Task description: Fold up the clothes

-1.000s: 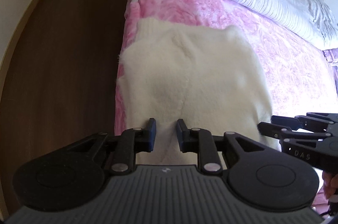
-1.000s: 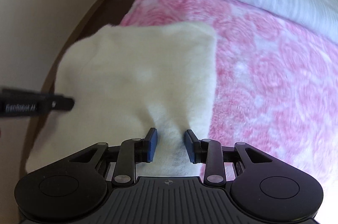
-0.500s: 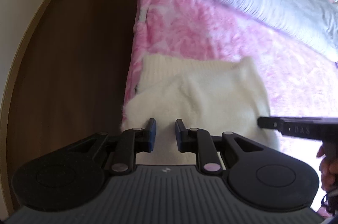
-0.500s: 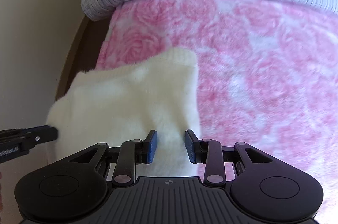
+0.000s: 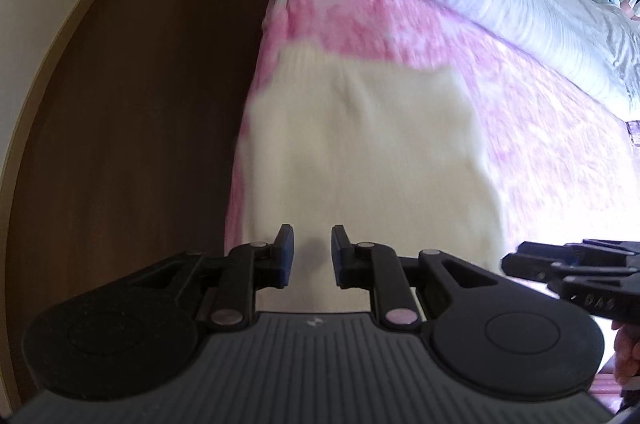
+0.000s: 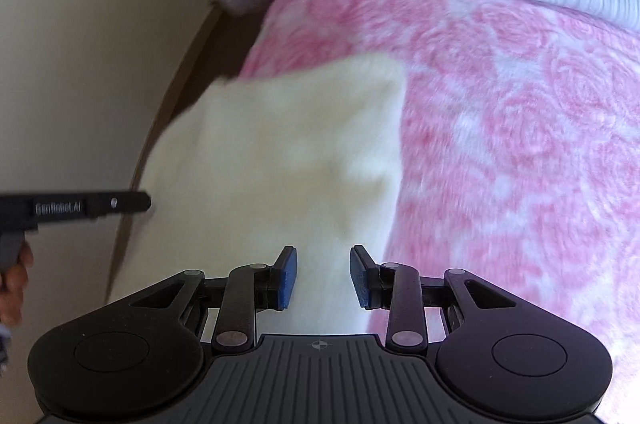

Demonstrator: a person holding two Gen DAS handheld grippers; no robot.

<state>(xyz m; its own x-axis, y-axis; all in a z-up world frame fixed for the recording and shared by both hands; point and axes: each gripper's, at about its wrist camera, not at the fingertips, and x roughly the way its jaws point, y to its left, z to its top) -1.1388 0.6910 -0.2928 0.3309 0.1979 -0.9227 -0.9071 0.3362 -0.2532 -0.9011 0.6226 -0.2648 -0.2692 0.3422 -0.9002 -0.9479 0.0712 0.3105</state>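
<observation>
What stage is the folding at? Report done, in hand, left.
Done: the fluffy cream garment already lies as a compact rectangle on the pink rose-patterned blanket. In hand: the left gripper and right gripper straddle its near edge, jaws apart. Left: whether another fold is needed can't be told.

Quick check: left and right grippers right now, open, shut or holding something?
Left gripper: jaws apart, cream garment lying between them; grip cannot be told.
Right gripper: the same, jaws apart over the garment's near edge.
</observation>
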